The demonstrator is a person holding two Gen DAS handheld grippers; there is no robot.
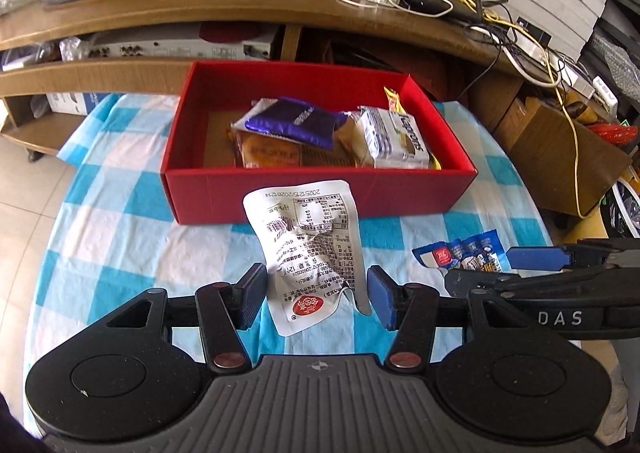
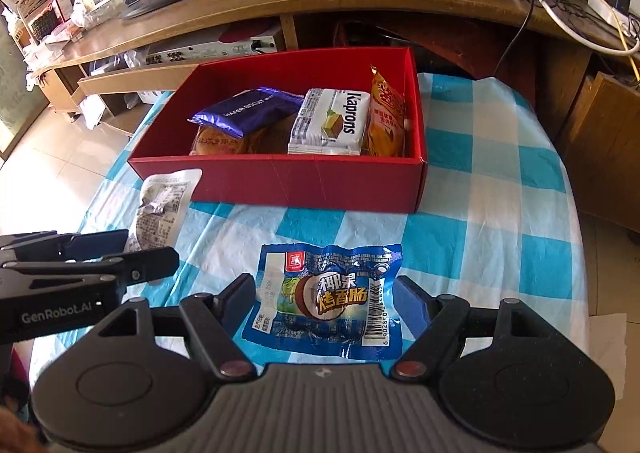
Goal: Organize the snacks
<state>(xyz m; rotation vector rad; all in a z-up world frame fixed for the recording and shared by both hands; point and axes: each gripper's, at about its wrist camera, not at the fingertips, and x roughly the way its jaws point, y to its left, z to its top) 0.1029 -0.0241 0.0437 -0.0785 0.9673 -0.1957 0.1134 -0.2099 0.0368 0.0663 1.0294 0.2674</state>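
Note:
A red box (image 1: 320,193) (image 2: 304,185) stands on the checked table and holds several snack packs, among them a purple wafer pack (image 1: 296,121) (image 2: 248,111) and a white Kaprons pack (image 1: 400,137) (image 2: 332,121). A white crumpled packet (image 1: 312,249) (image 2: 160,205) lies in front of the box, its near end between the open fingers of my left gripper (image 1: 316,299). A blue sausage packet (image 2: 328,297) (image 1: 464,253) lies flat between the open fingers of my right gripper (image 2: 326,303). Neither gripper is closed on its packet.
A wooden TV stand (image 1: 240,1) with a monitor, a router and tangled cables runs behind the table. A brown cabinet (image 1: 560,157) stands at the right. The blue-and-white cloth (image 2: 500,193) covers the table; tiled floor (image 1: 24,189) lies to the left.

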